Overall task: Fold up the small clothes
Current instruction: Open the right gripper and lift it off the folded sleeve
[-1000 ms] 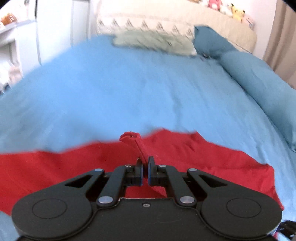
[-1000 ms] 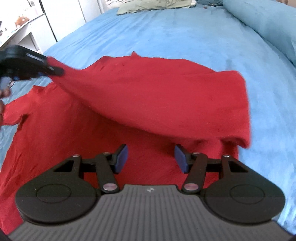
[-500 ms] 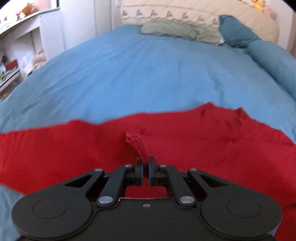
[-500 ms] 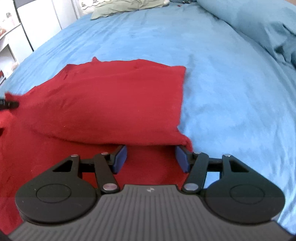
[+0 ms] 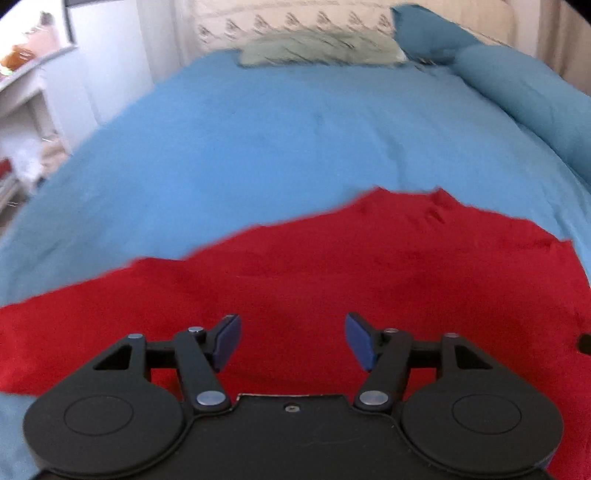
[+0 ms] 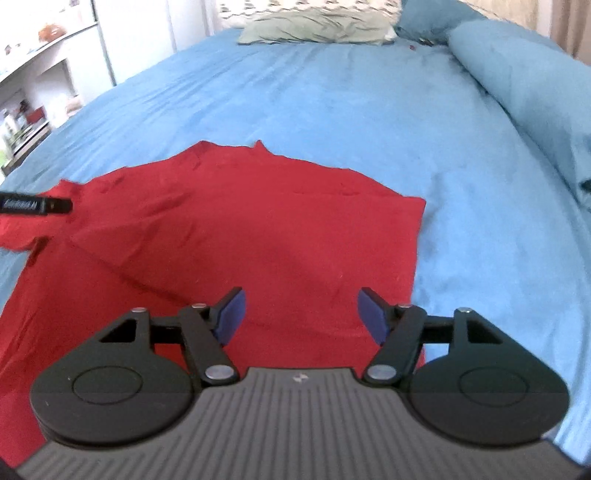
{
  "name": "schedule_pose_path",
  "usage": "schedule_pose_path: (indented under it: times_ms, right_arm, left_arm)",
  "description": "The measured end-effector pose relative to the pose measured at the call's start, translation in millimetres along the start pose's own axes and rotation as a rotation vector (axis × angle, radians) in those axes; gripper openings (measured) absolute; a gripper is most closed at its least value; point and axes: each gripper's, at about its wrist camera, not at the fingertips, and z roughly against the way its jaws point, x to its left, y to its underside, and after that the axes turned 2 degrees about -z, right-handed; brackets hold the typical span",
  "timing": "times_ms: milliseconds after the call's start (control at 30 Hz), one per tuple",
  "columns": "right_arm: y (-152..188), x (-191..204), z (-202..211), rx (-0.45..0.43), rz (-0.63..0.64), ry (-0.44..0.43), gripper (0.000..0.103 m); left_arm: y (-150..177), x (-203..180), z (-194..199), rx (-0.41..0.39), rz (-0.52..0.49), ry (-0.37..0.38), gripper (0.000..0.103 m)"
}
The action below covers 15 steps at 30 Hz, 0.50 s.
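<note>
A red garment (image 6: 258, 229) lies folded over on the blue bed cover (image 6: 332, 92). It fills the lower half of the left wrist view (image 5: 332, 266) too. My left gripper (image 5: 291, 341) is open and empty just above the red cloth. Its black tip also shows at the left edge of the right wrist view (image 6: 40, 205), over the garment's left corner. My right gripper (image 6: 299, 314) is open and empty over the garment's near right part.
A grey-green pillow (image 6: 314, 26) and a blue pillow (image 5: 424, 26) lie at the head of the bed. A rolled blue duvet (image 6: 524, 92) runs along the right side. White shelves (image 6: 29, 103) stand left of the bed.
My left gripper held a pinch of the red cloth and carried it across; it has now opened and let go. The folded layer has settled flat. My right gripper stayed open.
</note>
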Motion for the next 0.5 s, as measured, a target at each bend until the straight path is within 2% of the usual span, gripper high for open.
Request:
schedule_pose_path:
  times_ms: [133,167,267,367,500]
  right_arm:
    - [10,-15,-30,0.062,-0.071,0.055,0.083]
    - [14,-22,-32,0.074,-0.104,0.058,0.083]
    - [24,-37,-30,0.056,-0.179,0.035,0.083]
    - [23,-34,-28,0.056,-0.169,0.036,0.083]
    - [9,-32,-9,0.023,-0.164,0.035,0.083]
  left_arm:
    - [11,-1,-34,0.078,0.05,0.012,0.068]
    - [14,0,-37,0.076,0.06,0.016,0.068]
    - [15,-2,-33,0.056,0.039,0.019,0.068]
    - [11,0,-24,0.052,0.039,0.022,0.067]
    - [-1,11,13,0.004,0.054,-0.001,0.068]
